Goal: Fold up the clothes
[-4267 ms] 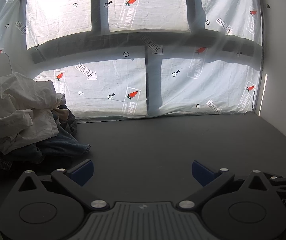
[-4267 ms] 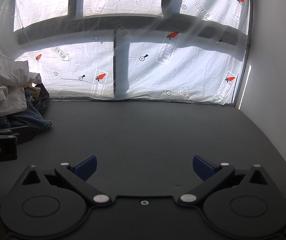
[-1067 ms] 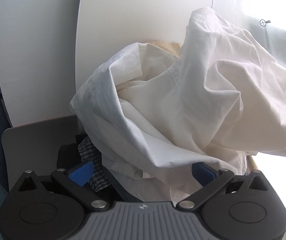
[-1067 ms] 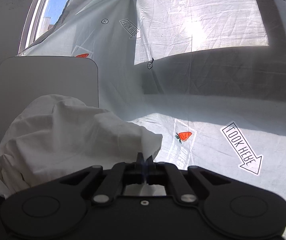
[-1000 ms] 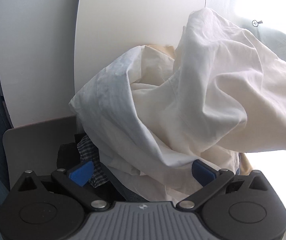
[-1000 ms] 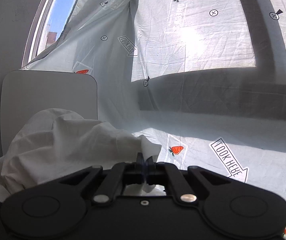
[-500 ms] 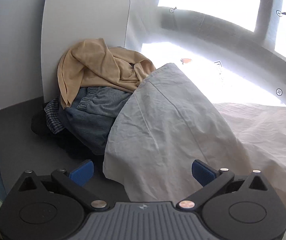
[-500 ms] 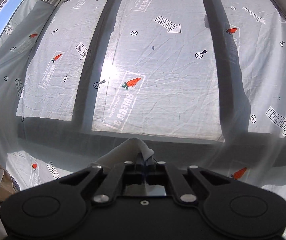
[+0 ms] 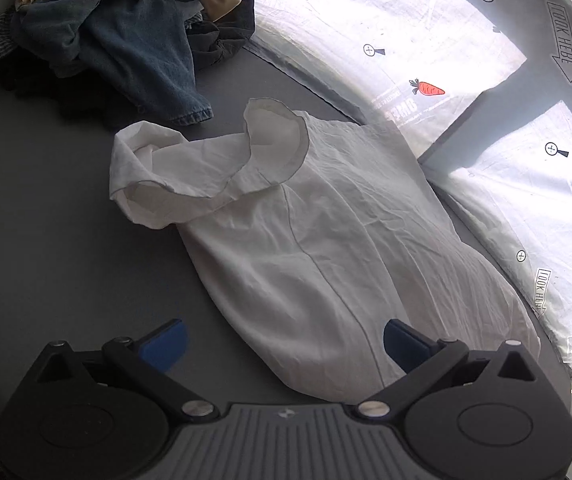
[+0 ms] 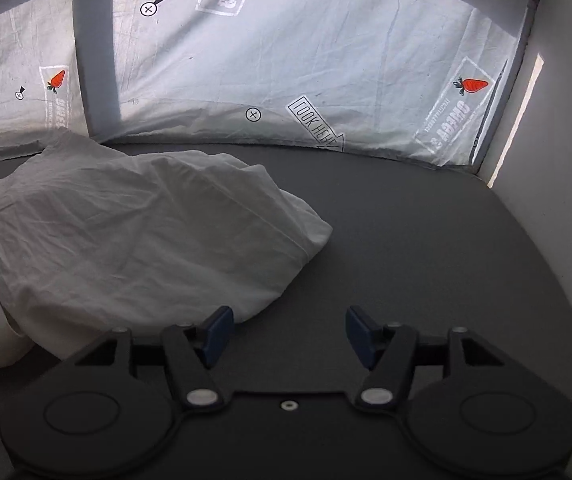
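The left claw (image 9: pixel 284 340) hangs low over the dark desk (image 9: pixel 46 248) with its blue pads spread wide and nothing between them; the hem end of the white garment (image 9: pixel 305 248) lies just ahead, between the pads but not gripped; the right claw (image 10: pixel 287 334) likewise stands apart and empty, its left pad just beside the garment's rounded edge (image 10: pixel 126 232).

The garment lies crumpled along the middle of the desk, one end curled over in a loose roll, a seam running down its length; it looks thin, light and limp, so it will likely sag and bunch wherever it is not held, and a single pinch may lift one layer only; the seam ends and corners look the firmest places to take, one claw at each, so the cloth can be stretched flat.

Farther off, at the desk's far corner, sits a pile of clothes (image 9: pixel 118 24), denim and tan among them; behind hangs a printed white sheet (image 10: pixel 286 48) over the window.
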`<action>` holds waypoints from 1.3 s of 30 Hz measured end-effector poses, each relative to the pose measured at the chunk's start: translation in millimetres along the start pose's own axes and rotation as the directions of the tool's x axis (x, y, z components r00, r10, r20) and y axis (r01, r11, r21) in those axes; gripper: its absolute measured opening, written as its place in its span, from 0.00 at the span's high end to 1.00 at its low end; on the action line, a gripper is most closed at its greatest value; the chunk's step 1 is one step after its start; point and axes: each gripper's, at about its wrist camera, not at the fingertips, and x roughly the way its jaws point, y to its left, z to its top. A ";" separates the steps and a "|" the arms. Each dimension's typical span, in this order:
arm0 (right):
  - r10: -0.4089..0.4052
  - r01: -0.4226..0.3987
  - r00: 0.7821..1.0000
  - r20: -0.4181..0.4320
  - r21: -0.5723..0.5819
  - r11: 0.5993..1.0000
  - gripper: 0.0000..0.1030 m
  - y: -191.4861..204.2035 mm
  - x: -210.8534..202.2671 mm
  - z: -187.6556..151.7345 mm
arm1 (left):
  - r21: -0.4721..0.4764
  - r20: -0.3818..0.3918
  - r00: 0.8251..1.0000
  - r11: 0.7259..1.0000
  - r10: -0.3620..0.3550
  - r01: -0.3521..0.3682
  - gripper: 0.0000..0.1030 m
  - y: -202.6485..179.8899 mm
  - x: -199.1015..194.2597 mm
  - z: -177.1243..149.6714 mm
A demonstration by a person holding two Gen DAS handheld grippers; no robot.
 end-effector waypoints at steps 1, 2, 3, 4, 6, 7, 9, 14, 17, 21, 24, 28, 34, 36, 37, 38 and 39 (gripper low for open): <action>0.015 -0.014 1.000 -0.018 0.017 1.000 0.35 2.0 5.1 -5.6 | 0.006 -0.015 1.000 1.000 0.007 -0.007 0.00 0.4 5.7 0.4; 0.023 -0.022 0.999 -0.031 0.034 0.999 0.33 5.1 9.8 -9.5 | 0.030 -0.013 0.999 0.999 0.031 -0.031 0.00 -0.6 8.5 1.5; 0.030 -0.027 0.999 -0.041 0.050 0.998 0.32 8.1 13.5 -11.5 | 0.054 -0.010 0.998 0.997 0.056 -0.055 0.00 -1.5 11.3 2.6; 0.038 -0.035 0.998 -0.049 0.067 0.997 0.31 11.4 17.0 -11.5 | 0.077 -0.007 0.997 0.994 0.080 -0.079 0.00 -2.5 14.1 3.7; 0.055 -0.050 0.997 -0.054 0.093 0.994 0.27 21.0 22.0 -10.3 | 0.125 0.002 0.992 0.984 0.128 -0.127 0.00 -3.7 17.4 10.6; 0.064 -0.058 0.996 -0.054 0.104 0.993 0.25 25.8 24.0 -9.6 | 0.148 0.007 0.989 0.978 0.150 -0.149 0.00 -3.5 18.5 15.6; 0.068 -0.063 0.997 -0.047 0.106 0.992 0.20 38.3 25.2 -4.8 | 0.183 0.018 0.983 0.966 0.181 -0.181 0.00 0.6 21.9 25.8; 0.071 -0.066 0.997 -0.044 0.103 0.992 0.18 67.1 24.9 -5.6 | 0.302 0.084 0.959 0.910 0.270 -0.283 0.00 10.1 37.2 43.7; 0.062 -0.057 0.997 -0.054 0.089 0.994 0.17 84.1 23.6 -12.7 | 0.371 0.110 0.940 0.864 0.323 -0.340 0.01 21.4 56.8 49.6; 0.048 -0.042 0.996 -0.070 0.078 0.996 0.17 104.0 27.4 -20.9 | 0.439 0.122 0.935 0.827 0.332 -0.351 0.02 36.3 75.2 53.0; 0.023 -0.017 0.996 -0.087 0.068 0.998 0.17 116.2 32.4 -20.5 | 0.530 0.142 0.941 0.779 0.309 -0.336 0.02 32.8 83.2 49.6; 0.021 -0.018 0.995 -0.094 0.039 0.999 0.17 132.0 32.4 -19.6 | 0.641 0.163 0.948 0.700 0.274 -0.313 0.02 28.1 93.9 45.0; 0.025 -0.026 0.994 -0.109 -0.008 1.000 0.17 150.1 31.8 -21.6 | 0.742 0.176 0.958 0.609 0.228 -0.281 0.07 24.7 104.9 40.7; 0.022 -0.025 0.994 -0.105 -0.018 1.000 0.17 151.9 29.8 -21.6 | 0.715 0.166 0.960 0.643 0.225 -0.274 0.12 28.3 101.9 42.6; 0.022 -0.024 0.994 -0.104 -0.021 0.999 0.17 151.5 29.0 -21.8 | 0.701 0.160 0.961 0.660 0.223 -0.270 0.18 30.1 100.4 43.5; 0.021 -0.024 0.994 -0.104 -0.024 0.999 0.17 150.7 28.6 -22.2 | 0.687 0.155 0.963 0.676 0.222 -0.267 0.21 31.9 98.9 44.5; 0.020 -0.022 0.994 -0.105 -0.024 0.999 0.17 149.9 28.2 -22.6 | 0.673 0.150 0.964 0.692 0.220 -0.263 0.28 33.7 97.4 45.4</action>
